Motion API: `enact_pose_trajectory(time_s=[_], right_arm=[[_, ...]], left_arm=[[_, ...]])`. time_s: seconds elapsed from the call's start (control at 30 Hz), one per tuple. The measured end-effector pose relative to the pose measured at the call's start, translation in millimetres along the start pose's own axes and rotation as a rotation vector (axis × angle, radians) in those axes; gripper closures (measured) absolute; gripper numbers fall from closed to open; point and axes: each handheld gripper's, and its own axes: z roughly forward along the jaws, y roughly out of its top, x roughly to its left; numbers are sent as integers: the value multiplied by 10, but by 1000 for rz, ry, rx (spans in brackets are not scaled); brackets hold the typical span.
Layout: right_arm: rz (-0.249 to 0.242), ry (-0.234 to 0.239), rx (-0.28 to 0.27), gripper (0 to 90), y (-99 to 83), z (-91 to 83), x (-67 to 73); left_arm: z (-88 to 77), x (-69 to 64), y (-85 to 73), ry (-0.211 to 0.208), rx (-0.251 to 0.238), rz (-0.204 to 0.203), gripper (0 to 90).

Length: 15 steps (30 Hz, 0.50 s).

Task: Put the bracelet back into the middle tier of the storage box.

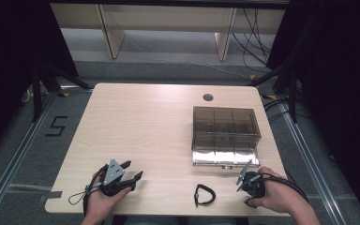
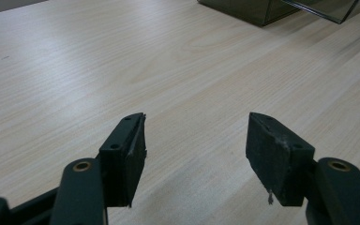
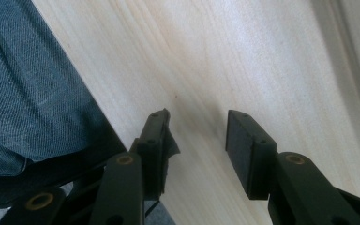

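A smoky clear compartment box (image 1: 225, 127) stands on the right half of the wooden table (image 1: 140, 122), with a shiny clear panel along its near side. A small black strap loop (image 1: 204, 194) lies near the front edge. My left gripper (image 1: 132, 170) rests at the front left, held in a hand, its jaws open and empty. In the left gripper view, the left gripper (image 2: 197, 154) points over bare wood toward the box corner (image 2: 258, 9). My right gripper (image 1: 249, 183) sits at the front right, just in front of the box. In the right gripper view, the right gripper (image 3: 197, 140) is open over the table edge.
A round cable hole (image 1: 208, 97) lies behind the box. Blue jeans fabric (image 3: 23, 89) shows below the table's front edge (image 3: 98, 108). Dark curtains, floor rails and cables surround the table. Bare wood spreads across the left and middle.
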Motion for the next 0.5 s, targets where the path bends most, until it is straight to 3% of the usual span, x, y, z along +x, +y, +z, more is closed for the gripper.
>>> enact_pose_trajectory(time_s=[0.03, 0.07, 0.27, 0.3, 0.4, 0.43, 0.5], right_arm=[[36, -10, 8, 602, 5, -15, 27], [6, 0, 1, 602, 20, -17, 15], [20, -5, -4, 602, 101, -83, 52], [-16, -5, -19, 603, 119, -91, 34], [-4, -21, -17, 605, 165, -105, 47], [-35, -13, -28, 609, 217, -116, 39], [-33, -9, -24, 612, 269, -125, 52]], left_arm=[[-5, 6, 3, 2, 1, 13, 378], [-6, 6, 2, 2, -1, 14, 378], [-14, 4, 2, 6, 1, 13, 377], [-15, 3, 3, 7, 2, 14, 378], [-16, 3, 2, 7, 1, 13, 378], [-13, 5, 2, 6, 1, 14, 377], [-11, 5, 3, 7, 2, 14, 377]])
